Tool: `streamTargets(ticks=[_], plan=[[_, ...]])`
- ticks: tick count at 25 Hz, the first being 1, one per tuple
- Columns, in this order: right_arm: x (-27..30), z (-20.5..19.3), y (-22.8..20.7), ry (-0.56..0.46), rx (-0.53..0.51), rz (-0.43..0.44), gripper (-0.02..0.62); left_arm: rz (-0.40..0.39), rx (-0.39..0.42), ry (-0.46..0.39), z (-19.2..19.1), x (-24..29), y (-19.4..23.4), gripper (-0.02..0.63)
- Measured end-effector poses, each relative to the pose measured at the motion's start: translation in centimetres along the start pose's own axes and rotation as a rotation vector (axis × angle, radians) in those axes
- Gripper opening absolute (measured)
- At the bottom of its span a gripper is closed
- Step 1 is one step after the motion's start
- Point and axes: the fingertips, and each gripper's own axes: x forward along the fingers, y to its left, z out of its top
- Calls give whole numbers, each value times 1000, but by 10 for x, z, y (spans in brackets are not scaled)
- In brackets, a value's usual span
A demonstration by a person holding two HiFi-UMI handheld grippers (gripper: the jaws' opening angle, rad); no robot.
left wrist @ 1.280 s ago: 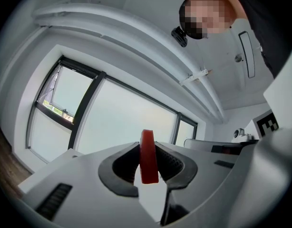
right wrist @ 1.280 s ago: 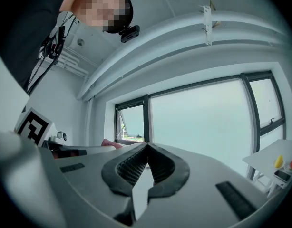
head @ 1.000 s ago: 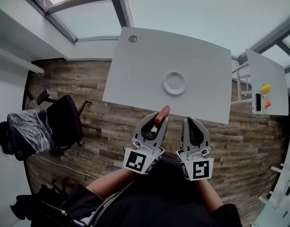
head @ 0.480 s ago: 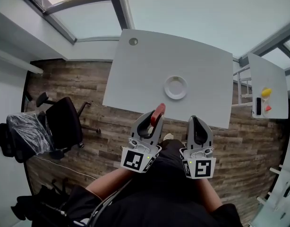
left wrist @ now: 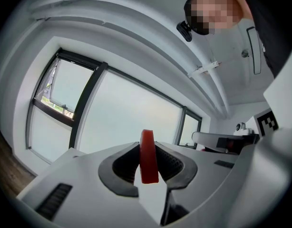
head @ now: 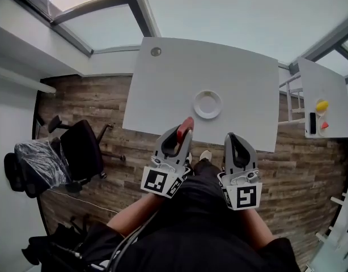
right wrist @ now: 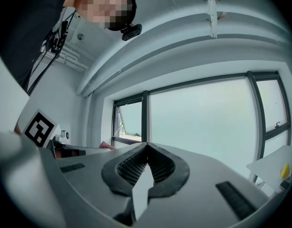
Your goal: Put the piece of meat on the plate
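Here the left tool (head: 183,137) clamps the flat red piece of meat (head: 185,127), the right tool (head: 233,139) is closed and empty; best carry it level toward one o'clock, over the round white plate (head: 207,104) on the white counter (head: 174,78).

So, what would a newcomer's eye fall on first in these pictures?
First the red piece of meat, gripped in the left gripper, seen at the near edge of the white table. Next the empty white plate in the middle of that table. The right gripper beside the left one is shut and holds nothing.
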Motion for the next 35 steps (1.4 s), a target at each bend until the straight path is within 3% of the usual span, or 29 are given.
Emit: streamTargets(ticks=[6,13,19,25,32,35], plan=[[-5,-7,-17,-2,10,-17,3,-74,-79,97,-38,35,11,89],[1,-5,-46,-15,13,-34,3,-22,19,202,-80,73,21,89],[10,-2,-57,-30,12,-20,3,-19,182,269,-126,100,23,89],[8,4,-65,-34,-131,-12,3,-10,82,380,-176,125,36,89],[8,-4,-88,-17,-42,-32,3,19,59,447,-211,147,48,89],[13,-2,-89,-21,-28,-34,3,73,-26,483,-230,153,62,89]])
